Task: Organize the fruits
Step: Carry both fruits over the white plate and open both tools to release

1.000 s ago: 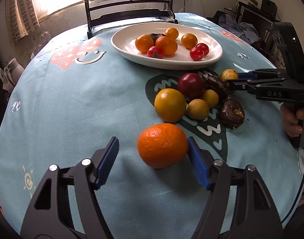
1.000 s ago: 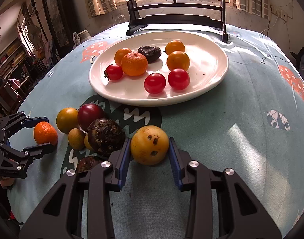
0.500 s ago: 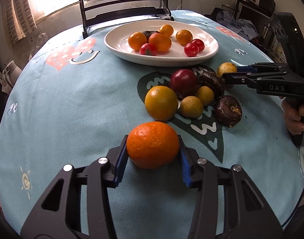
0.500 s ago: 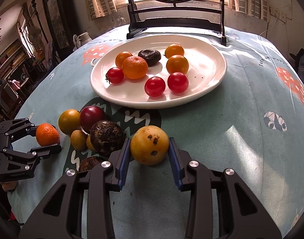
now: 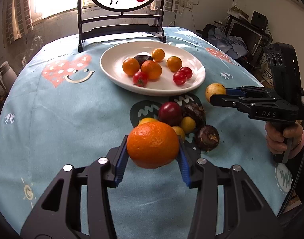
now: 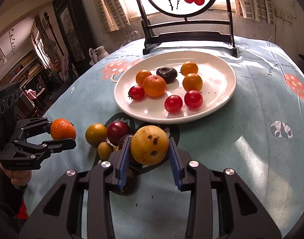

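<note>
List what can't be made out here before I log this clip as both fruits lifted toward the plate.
- Underside of the orange in the left gripper, left wrist view: the fruit hides it, so clearance from the tablecloth is unclear.
- Dark fruit under the right gripper, right wrist view: mostly covered by a finger and the spotted yellow fruit.
- Small yellow fruits behind the orange: partly hidden; count uncertain.

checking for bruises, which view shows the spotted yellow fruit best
The right wrist view: the round yellow fruit with dark spots fills the centre, held in the right gripper. The left wrist view shows it small, partly hidden behind that gripper's fingers.
</note>
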Action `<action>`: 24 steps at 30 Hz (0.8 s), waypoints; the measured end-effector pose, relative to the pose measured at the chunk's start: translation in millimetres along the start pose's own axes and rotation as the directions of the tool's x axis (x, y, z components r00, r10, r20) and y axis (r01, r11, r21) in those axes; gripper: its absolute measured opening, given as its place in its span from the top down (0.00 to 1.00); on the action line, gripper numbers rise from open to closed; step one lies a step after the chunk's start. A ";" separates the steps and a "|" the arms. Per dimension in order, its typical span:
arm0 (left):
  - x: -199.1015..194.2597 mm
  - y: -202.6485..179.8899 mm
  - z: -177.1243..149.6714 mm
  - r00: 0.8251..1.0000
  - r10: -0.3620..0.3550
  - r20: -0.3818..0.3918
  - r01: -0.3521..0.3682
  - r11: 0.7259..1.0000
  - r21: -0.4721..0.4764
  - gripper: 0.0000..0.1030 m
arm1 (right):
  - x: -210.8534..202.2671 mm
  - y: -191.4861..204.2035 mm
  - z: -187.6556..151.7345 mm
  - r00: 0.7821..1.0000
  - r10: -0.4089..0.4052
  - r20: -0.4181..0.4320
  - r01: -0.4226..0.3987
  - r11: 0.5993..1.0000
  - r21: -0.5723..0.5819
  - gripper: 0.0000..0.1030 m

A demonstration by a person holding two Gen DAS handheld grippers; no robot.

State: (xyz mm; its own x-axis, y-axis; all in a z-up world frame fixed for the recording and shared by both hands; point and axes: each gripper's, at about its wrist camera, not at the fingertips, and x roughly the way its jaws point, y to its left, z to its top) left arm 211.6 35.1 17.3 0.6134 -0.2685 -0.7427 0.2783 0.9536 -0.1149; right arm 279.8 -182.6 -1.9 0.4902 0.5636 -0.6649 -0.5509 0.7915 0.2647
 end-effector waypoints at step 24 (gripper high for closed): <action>134.3 61.5 157.7 0.977 0.201 -0.068 -0.207 0.972 -0.112 0.38 | 59.4 -84.1 76.5 0.979 -0.195 0.051 0.184 0.968 0.172 0.56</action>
State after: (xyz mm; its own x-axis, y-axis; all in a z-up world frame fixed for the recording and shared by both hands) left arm 427.7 36.3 14.5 0.6051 -0.0619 -0.7938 0.0608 0.9977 -0.0314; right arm 406.9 -197.6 -10.2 0.6219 0.4095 -0.6675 -0.3268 0.9103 0.2540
